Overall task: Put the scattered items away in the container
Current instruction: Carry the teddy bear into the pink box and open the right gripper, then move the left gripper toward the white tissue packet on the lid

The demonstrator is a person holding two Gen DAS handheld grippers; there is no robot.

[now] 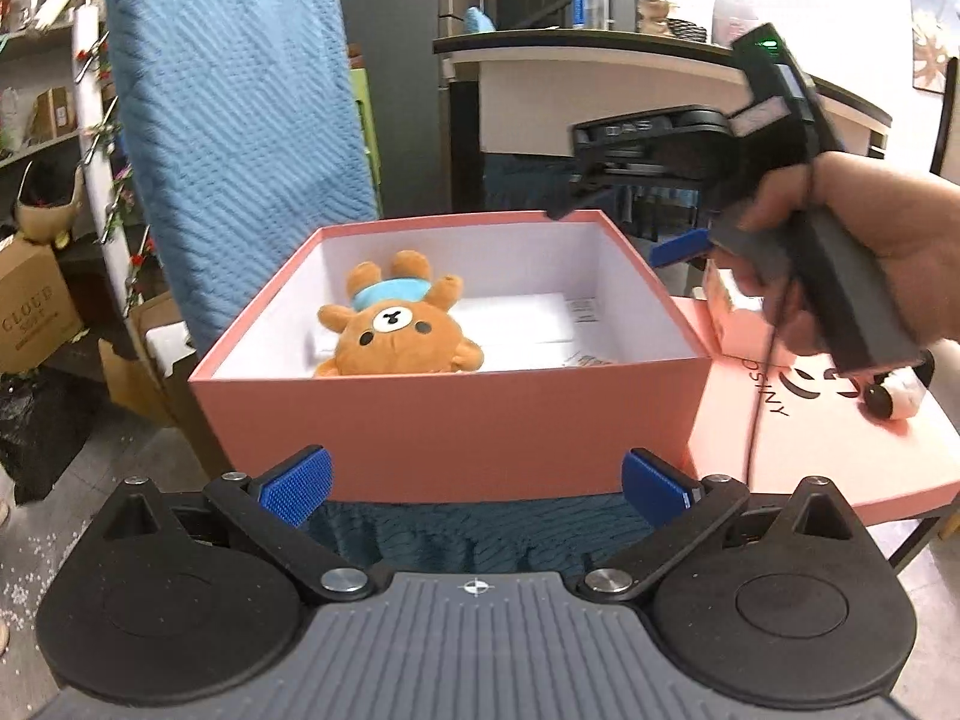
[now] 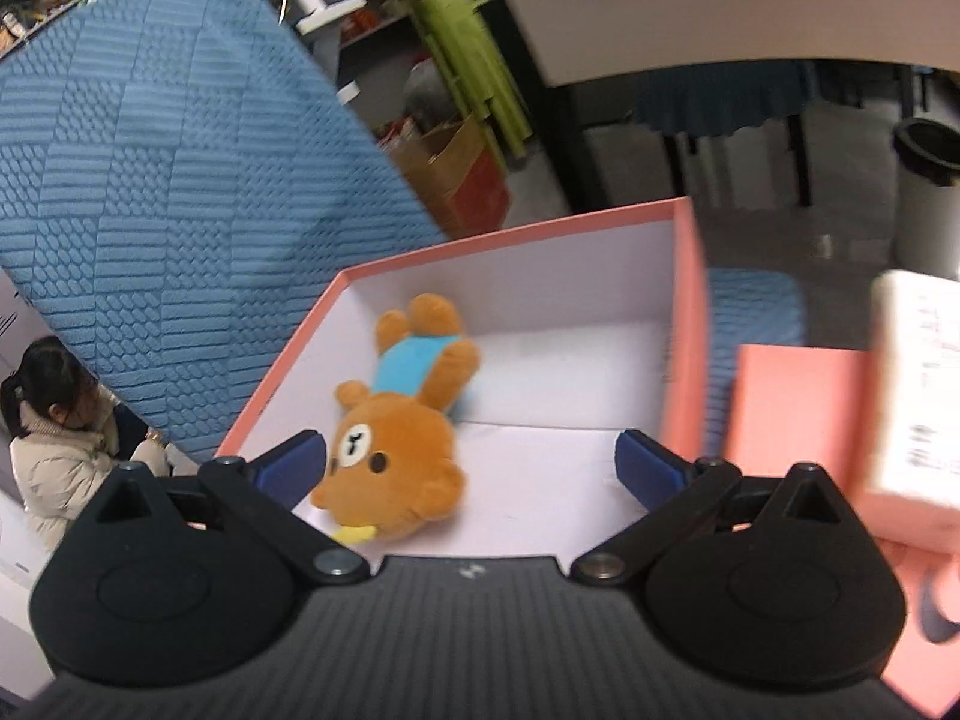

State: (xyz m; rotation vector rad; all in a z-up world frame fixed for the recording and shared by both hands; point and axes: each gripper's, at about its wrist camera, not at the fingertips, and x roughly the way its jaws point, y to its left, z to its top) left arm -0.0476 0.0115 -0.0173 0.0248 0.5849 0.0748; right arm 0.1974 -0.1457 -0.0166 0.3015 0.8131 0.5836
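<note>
Basically, both sets of fingers were spread wide, nothing in them. Left gripper [image 1: 475, 485] sat low centre of its frame, just in front of the pink box [image 1: 456, 420]. Right gripper [image 2: 471, 461] hovered over the box's near edge. Plush bear [image 1: 399, 324] lay inside the box, left of centre, head toward the cameras. Pink lid [image 1: 840, 456] lay flat just right of the box, a small black-and-white toy [image 1: 897, 399] on it.

Fuzzy plush bear [image 1: 399, 327] lies in a matt cardboard box [image 1: 456, 420].
</note>
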